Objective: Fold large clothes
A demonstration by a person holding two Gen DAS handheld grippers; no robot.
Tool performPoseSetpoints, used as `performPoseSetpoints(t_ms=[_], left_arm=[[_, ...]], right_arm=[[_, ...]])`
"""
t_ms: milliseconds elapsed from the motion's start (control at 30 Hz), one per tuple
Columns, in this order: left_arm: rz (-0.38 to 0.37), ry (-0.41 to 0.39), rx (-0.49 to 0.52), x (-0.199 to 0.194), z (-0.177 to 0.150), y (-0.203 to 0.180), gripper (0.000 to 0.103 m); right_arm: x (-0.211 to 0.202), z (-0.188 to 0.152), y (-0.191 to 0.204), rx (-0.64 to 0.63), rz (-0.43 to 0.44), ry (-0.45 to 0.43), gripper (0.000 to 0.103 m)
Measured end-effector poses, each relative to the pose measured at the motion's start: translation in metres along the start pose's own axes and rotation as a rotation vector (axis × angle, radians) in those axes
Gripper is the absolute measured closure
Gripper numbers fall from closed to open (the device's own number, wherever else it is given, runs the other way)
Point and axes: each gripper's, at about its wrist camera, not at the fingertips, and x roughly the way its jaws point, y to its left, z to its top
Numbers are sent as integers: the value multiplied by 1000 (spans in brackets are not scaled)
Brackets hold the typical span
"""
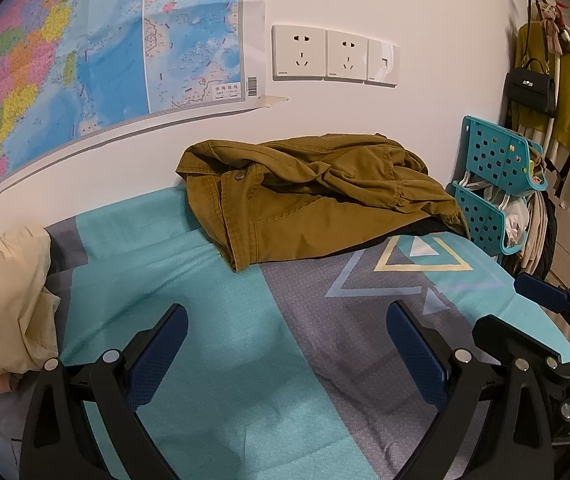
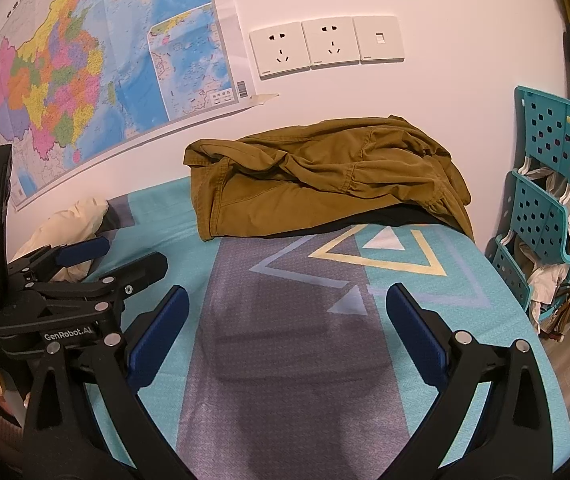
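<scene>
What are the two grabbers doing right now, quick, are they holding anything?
Left gripper: open, holding nothing, above the bed sheet.
Right gripper: open, holding nothing; the brown jacket lies untouched by the wall.

Crumpled jacket on bed (against wall); right gripper agape.

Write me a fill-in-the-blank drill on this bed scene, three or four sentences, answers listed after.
1. The crumpled jacket lying at the far end of the bed is olive-____ in colour.
2. Both the left gripper and the right gripper have their jaws ____ and hold nothing.
3. The paper taped to the wall left of the sockets is a ____.
4. The perforated baskets beside the bed are ____ in colour.

Answers: brown; open; map; teal
</scene>
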Motion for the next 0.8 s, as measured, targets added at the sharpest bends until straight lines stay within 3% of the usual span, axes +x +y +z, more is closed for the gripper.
performPoseSetpoints(t_ms=[800], left_arm=[[15,16,-18,7,3,4,7]], right_arm=[[11,4,2,-32,8,16,6]])
